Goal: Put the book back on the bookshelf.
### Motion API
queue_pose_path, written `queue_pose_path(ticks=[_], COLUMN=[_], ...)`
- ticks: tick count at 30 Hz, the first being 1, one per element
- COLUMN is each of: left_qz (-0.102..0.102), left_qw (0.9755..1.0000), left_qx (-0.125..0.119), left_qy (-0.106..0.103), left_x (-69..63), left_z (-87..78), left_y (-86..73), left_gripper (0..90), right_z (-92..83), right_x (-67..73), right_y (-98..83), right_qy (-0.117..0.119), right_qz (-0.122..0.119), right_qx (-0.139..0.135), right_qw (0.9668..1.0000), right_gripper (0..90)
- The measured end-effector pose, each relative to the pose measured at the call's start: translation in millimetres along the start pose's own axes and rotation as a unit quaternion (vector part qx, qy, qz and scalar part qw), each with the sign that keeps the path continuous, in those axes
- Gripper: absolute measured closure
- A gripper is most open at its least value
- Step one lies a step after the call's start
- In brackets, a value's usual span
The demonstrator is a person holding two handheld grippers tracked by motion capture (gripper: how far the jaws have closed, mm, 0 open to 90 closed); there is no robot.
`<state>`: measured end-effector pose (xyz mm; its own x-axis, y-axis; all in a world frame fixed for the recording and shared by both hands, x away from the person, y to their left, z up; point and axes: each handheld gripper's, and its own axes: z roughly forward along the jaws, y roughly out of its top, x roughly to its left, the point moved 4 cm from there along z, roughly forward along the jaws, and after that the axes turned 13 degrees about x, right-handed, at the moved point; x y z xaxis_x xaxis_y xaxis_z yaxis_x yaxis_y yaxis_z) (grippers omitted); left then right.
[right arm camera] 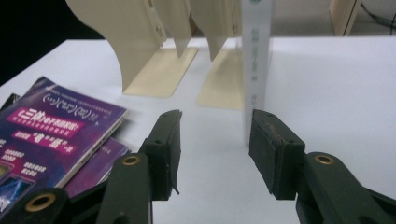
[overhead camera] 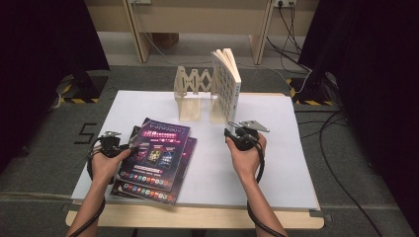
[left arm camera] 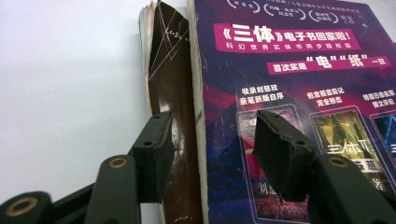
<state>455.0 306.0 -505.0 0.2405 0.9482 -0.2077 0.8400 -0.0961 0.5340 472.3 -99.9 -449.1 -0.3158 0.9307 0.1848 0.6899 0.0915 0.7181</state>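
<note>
Both grippers gape wide: the left gripper [left arm camera: 210, 154] straddles the top purple book's [left arm camera: 299, 93] edge without clamping; the right gripper [right arm camera: 215, 149] holds nothing near one upright white book [right arm camera: 256, 65]. Three books lie stacked [overhead camera: 153, 158] beside one bookend rack [overhead camera: 195, 94].

Black cables [overhead camera: 291, 29] trail over grey carpet [overhead camera: 356, 163].

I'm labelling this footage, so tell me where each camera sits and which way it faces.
High view: above the person's side, facing forward and down on the table; forearms, both grippers show.
Left gripper view: on the left gripper, facing the purple books; its open fingers show.
Right gripper view: on the right gripper, facing the upright white book; open fingers.
All share the purple books.
</note>
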Motion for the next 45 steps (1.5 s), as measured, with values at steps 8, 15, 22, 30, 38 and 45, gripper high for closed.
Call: queue_pose_path(ticks=[8,15,22,30,38,45], left_qz=[0.021,0.056,0.081,0.111,0.132,0.129], left_qw=[0.9997,0.9984,0.9965,0.9934,0.9907,0.991], left_qx=[0.008,0.01,0.019,0.027,0.031,0.031], left_qy=[-0.011,0.004,-0.003,-0.014,-0.012,-0.015], left_x=[-5.5,-13.5,-28.7,-50.4,-62.4,-63.0], left_z=[1.7,0.7,2.1,4.5,5.3,6.0], left_y=[2.9,2.4,-0.2,-4.4,-6.5,-6.3], left_gripper=[56.1,59.0,60.4,61.9,61.8,61.7], right_z=[16.6,27.9,36.3,42.2,54.2,72.3], right_x=[15.9,24.7,32.1,37.6,41.7,49.0], right_y=[-13.7,-21.1,-26.6,-26.9,-22.6,-11.8], right_qy=[0.018,0.026,0.033,0.041,0.049,0.058], right_qz=[-0.012,-0.015,-0.016,-0.019,-0.012,-0.011], right_qx=[0.03,0.046,0.061,0.073,0.092,0.114], right_qw=[0.9993,0.9985,0.9975,0.9963,0.9945,0.9917], right_gripper=[54.2,54.2,54.1,54.0,53.1,51.7])
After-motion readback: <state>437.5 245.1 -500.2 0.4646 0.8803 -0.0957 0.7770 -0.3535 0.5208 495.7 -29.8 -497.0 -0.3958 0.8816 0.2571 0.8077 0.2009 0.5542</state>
